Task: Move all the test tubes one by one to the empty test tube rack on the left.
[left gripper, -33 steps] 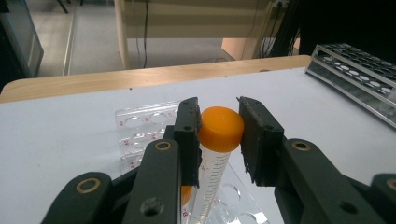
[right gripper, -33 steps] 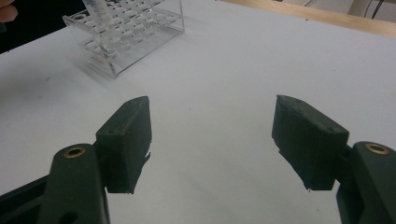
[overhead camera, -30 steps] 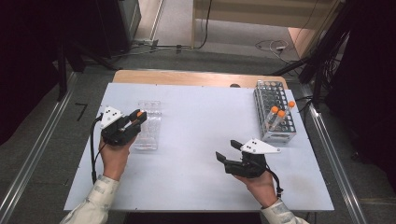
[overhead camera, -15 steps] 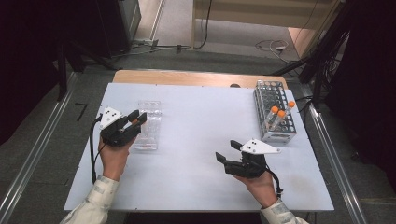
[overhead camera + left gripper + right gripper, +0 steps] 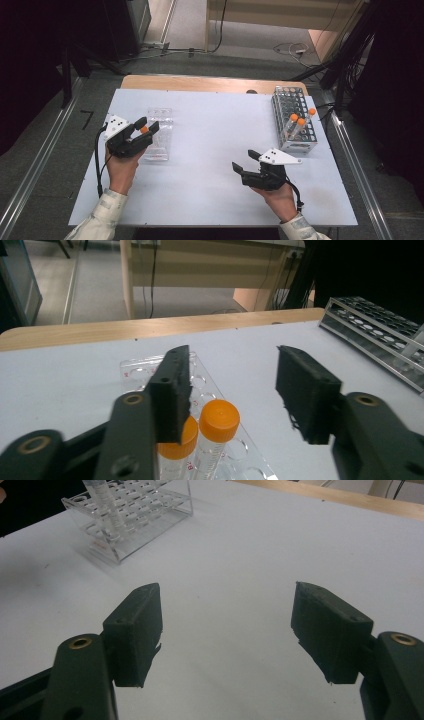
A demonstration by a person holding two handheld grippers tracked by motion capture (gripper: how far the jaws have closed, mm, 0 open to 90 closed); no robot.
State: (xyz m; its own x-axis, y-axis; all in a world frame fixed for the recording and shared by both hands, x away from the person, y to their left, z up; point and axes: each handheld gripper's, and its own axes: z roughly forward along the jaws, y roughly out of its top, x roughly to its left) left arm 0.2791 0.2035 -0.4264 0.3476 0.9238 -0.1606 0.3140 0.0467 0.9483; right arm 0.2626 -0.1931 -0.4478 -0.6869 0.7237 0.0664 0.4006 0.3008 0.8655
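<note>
My left gripper point(image 5: 148, 123) hovers over the near end of a clear plastic tube rack point(image 5: 159, 131) at the table's left. Its jaws have just been opening and stand apart. In the left gripper view the left gripper point(image 5: 232, 370) looks down on two orange-capped tubes standing in the clear rack point(image 5: 135, 371). One tube point(image 5: 219, 420) sits between the jaws, free of the pads. The other tube point(image 5: 176, 442) is half hidden behind the left jaw. My right gripper point(image 5: 243, 159) rests low at the front right, open with nothing in it; the right gripper point(image 5: 227, 595) faces bare tabletop.
A grey mesh rack point(image 5: 287, 102) stands at the right edge with three orange-capped tubes point(image 5: 300, 122) in its near end. The grey rack point(image 5: 370, 327) lies far right of the left gripper. The white tabletop point(image 5: 210, 145) spreads between the hands. Cables lie on the floor beyond.
The left gripper's jaws have spread apart from around the orange cap of a tube in the clear rack. Neither hand has shifted, and the right gripper looks the same.
</note>
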